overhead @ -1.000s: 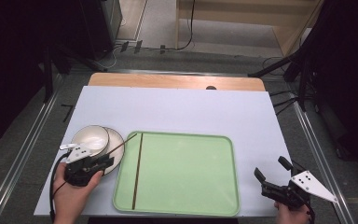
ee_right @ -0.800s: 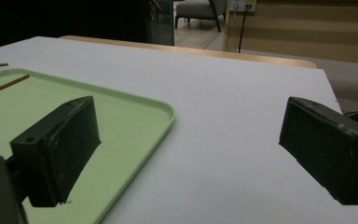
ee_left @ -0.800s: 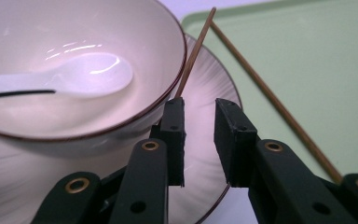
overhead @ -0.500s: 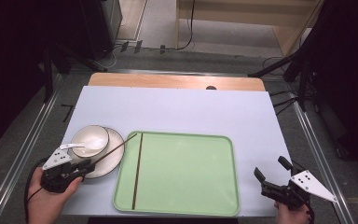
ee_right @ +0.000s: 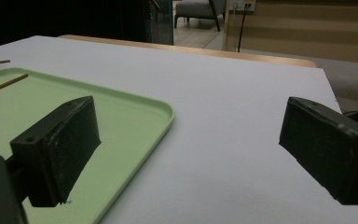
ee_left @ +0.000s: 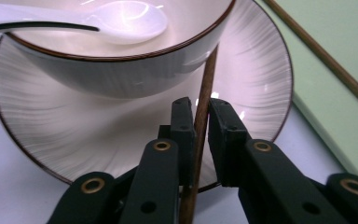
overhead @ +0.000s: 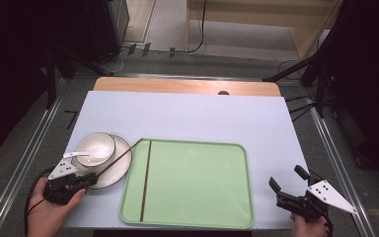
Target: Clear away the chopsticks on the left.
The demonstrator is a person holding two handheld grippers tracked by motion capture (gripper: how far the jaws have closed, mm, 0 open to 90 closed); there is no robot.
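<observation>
Chopstick (ee_left: 206, 93) is the thing in hand: a thin brown stick lying slantwise across the plate (overhead: 121, 168), one end between the jaws of the left gripper (ee_left: 196, 122) and the far end reaching over the plate's rim to the near corner of the green tray (overhead: 197, 185). Going from the biggest things down, the white table (overhead: 202, 116) carries the tray in the middle, with a second chopstick (overhead: 145, 180) lying straight along the tray's left side; just left of the tray sits the plate, and on it a bowl (overhead: 94, 146) holding a white spoon (overhead: 86, 153). In the left gripper view the jaws are drawn close on either side of the stick, pinching it near its lower end, right beside the bowl's wall. I judge the stick to be light, stiff and smooth, so it may swivel or slip when held so near one end; a hold closer to its middle would carry it more steadily, and the bowl and plate beside it look breakable if knocked. The right gripper (ee_right: 186, 140) hovers low over bare table to the right of the tray, jaws spread wide with nothing between them.
</observation>
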